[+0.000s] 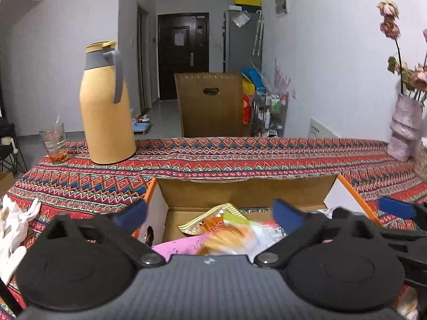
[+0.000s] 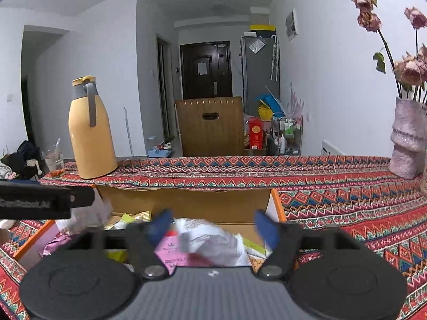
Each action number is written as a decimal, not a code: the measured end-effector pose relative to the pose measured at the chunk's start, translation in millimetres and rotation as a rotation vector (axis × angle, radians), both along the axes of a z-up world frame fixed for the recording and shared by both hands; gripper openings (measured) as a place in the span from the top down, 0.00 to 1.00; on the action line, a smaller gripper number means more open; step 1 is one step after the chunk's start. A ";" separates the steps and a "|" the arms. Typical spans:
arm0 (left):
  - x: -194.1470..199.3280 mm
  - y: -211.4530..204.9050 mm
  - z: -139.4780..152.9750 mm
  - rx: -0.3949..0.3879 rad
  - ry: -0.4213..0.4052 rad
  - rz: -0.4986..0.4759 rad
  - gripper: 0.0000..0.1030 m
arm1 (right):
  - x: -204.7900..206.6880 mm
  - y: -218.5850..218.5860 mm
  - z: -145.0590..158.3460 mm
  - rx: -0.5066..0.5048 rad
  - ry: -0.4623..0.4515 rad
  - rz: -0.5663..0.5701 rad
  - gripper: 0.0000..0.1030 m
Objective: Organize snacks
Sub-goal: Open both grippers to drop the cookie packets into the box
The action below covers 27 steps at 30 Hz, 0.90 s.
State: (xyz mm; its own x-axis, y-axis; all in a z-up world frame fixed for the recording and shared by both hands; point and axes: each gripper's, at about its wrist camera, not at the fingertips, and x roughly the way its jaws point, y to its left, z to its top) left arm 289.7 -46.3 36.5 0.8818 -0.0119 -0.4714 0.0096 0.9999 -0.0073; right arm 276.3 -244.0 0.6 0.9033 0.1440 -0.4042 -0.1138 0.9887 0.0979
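An open cardboard box (image 1: 240,189) with orange edges sits on the patterned tablecloth and holds several snack packets (image 1: 229,226). My left gripper (image 1: 209,214) is open above the box's left part, empty, with blue-tipped fingers (image 1: 287,213) apart. My right gripper (image 2: 212,225) is open above the same box (image 2: 186,200), over a white and pink snack packet (image 2: 210,242) that looks blurred below the fingers. The right gripper also shows at the right edge of the left wrist view (image 1: 397,208), and the left gripper's body at the left of the right wrist view (image 2: 40,202).
A yellow thermos jug (image 1: 106,106) and a glass (image 1: 54,141) stand at the table's far left. A pink vase with dried flowers (image 2: 408,138) stands at the far right. A white cloth (image 1: 13,226) lies left of the box. A wooden chair (image 1: 210,104) stands behind the table.
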 end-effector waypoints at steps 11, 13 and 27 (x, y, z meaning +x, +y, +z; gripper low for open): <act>-31.6 13.1 4.6 0.000 -0.027 0.012 0.00 | -38.0 -9.5 7.0 0.001 -0.036 -0.011 0.00; -44.5 16.2 6.3 -0.013 -0.035 0.004 0.00 | -52.2 -10.7 10.5 0.002 -0.049 -0.008 0.00; -149.1 33.0 6.3 -0.063 -0.085 -0.049 0.00 | -156.3 -14.4 20.7 0.003 -0.096 0.013 0.00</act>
